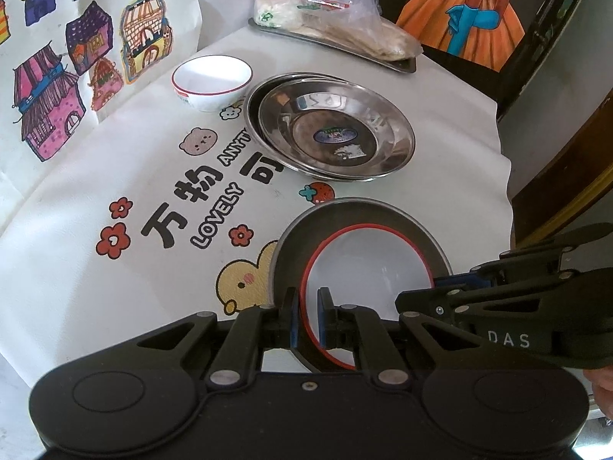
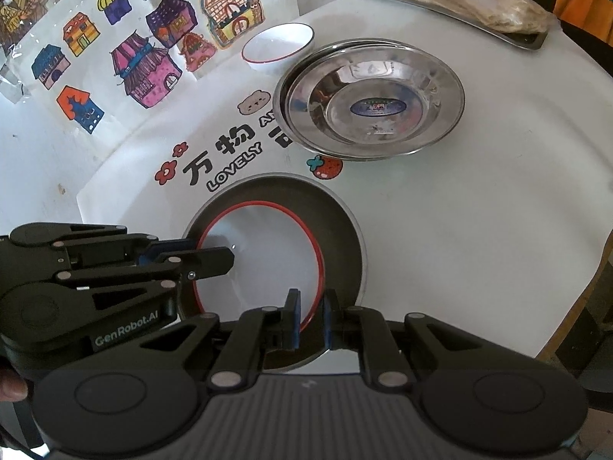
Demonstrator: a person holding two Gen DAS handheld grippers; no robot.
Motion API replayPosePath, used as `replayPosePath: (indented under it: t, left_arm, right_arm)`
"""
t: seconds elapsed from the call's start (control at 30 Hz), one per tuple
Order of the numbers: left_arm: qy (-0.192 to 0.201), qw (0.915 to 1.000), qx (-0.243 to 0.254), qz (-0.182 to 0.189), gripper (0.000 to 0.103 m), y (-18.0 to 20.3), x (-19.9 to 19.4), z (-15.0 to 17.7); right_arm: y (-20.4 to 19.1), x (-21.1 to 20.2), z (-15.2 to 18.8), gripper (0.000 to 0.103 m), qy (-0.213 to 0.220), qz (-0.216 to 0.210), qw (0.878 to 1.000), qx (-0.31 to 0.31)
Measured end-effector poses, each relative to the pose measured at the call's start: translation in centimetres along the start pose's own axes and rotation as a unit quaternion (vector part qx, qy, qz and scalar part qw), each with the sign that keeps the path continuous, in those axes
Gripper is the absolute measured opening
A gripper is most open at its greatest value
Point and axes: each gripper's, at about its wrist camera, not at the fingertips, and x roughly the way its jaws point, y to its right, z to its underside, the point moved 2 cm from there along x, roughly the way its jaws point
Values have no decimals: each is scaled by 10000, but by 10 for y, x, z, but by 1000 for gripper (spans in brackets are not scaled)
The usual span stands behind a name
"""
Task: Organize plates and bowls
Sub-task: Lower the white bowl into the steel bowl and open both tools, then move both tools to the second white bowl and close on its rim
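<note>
We see the left gripper (image 1: 309,318) with its jaws nearly together, pinching the near rim of a white bowl with a red rim (image 1: 364,264), which sits inside a dark grey plate (image 1: 291,241) on the table (image 1: 115,306). The right gripper (image 2: 311,320) pinches the same red rim on the opposite side, one pad inside the bowl (image 2: 264,260) and one outside it, over the grey plate (image 2: 341,237). Beyond them, past a printed strawberry, lie two stacked steel plates (image 1: 333,126), the upper one sitting slightly off-centre. A second white bowl (image 1: 212,81) stands upright just beside those plates, towards the wall with its drawings of houses. At the far edge of the table a metal tray (image 1: 398,64) carries bagged food (image 1: 345,27).
</note>
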Motion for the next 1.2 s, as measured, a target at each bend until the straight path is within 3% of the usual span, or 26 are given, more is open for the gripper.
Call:
replayPosePath:
  t: [0.8, 1.0, 1.2]
  left_arm:
    - [15, 9999, -33, 148, 15, -3, -2, 1]
    - [59, 9998, -10, 173, 22, -4, -6, 1]
    - [309, 9993, 73, 206, 36, -1, -22, 0]
  right_arm:
    - [-3, -6, 2, 21, 181, 7, 9997, -167]
    - [-4, -10, 3, 24, 259, -29, 9995, -198]
    - [-5, -15, 4, 26, 332, -39, 9992, -206]
